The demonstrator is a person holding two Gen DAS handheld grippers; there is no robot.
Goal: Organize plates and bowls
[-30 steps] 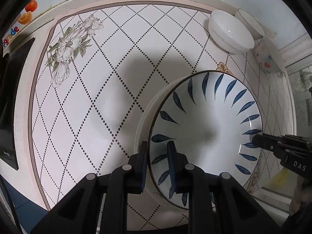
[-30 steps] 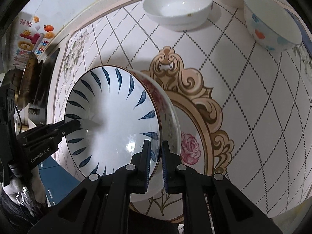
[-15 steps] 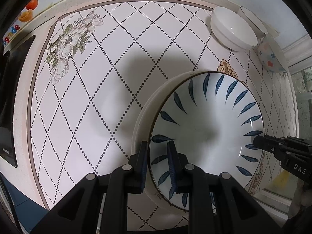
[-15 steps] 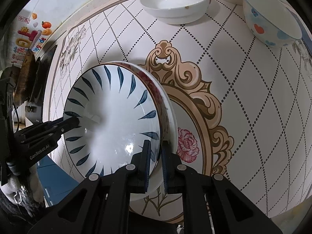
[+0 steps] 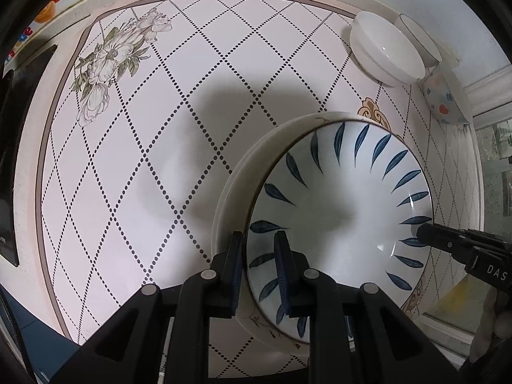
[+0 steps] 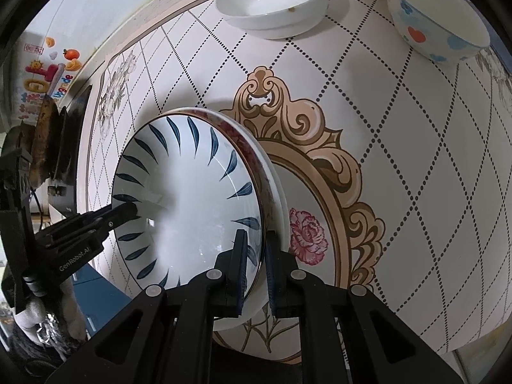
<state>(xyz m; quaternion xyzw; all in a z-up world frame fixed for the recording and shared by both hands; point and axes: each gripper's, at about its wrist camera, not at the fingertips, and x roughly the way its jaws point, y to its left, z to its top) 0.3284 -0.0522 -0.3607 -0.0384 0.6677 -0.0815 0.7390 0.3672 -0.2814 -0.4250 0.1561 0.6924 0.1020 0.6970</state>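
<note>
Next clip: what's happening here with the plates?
A person holds a stack of two plates from opposite rims. The left gripper and the right gripper each clamp the rim of the blue-leaf plate together with the floral-rimmed plate beneath it, above the patterned table. Three bowls, including a white bowl, sit at the far edge.

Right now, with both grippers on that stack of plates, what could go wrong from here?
1. The left gripper and right gripper clamp only opposite rim edges of the blue-leaf plate and the floral plate nested under it; uneven motion could let them slip or separate.
2. The white bowl and the spotted bowl stand on the table ahead; a careless swing might strike them.
</note>
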